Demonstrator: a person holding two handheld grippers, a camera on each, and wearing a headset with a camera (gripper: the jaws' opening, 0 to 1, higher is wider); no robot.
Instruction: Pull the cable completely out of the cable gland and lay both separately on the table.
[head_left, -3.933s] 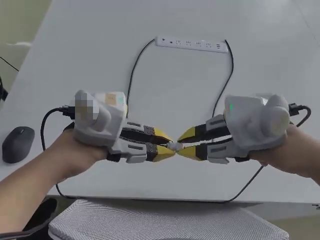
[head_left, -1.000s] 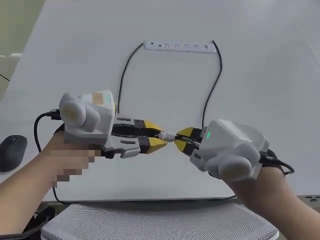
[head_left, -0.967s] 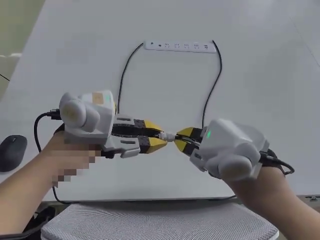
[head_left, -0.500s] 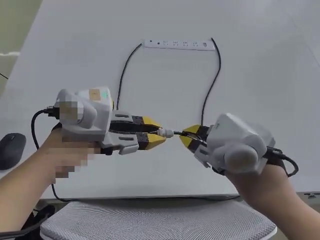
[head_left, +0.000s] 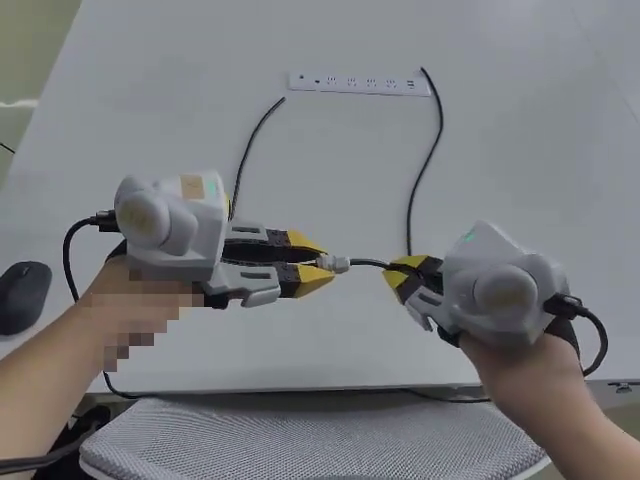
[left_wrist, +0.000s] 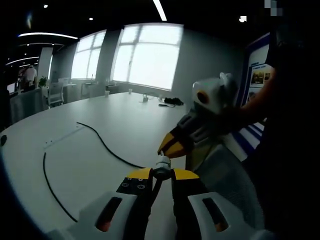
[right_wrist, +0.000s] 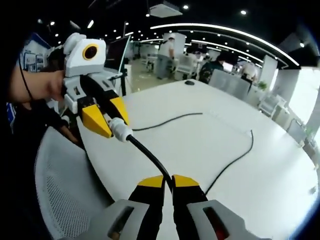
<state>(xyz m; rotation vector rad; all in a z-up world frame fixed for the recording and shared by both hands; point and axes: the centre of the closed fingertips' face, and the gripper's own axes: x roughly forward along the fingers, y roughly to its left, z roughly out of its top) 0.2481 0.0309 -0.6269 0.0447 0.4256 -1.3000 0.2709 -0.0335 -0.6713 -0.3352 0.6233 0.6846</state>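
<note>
White cable gland (right_wrist: 120, 130) at end of thin black cable (right_wrist: 150, 157)

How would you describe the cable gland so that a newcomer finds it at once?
Over the near edge of the white table, find the two grippers. The cable gland is the small fitting clamped in the yellow tips of the left gripper. Unlike the black cords on the table, it is whitish, and a black cable runs from it into the right gripper.
</note>
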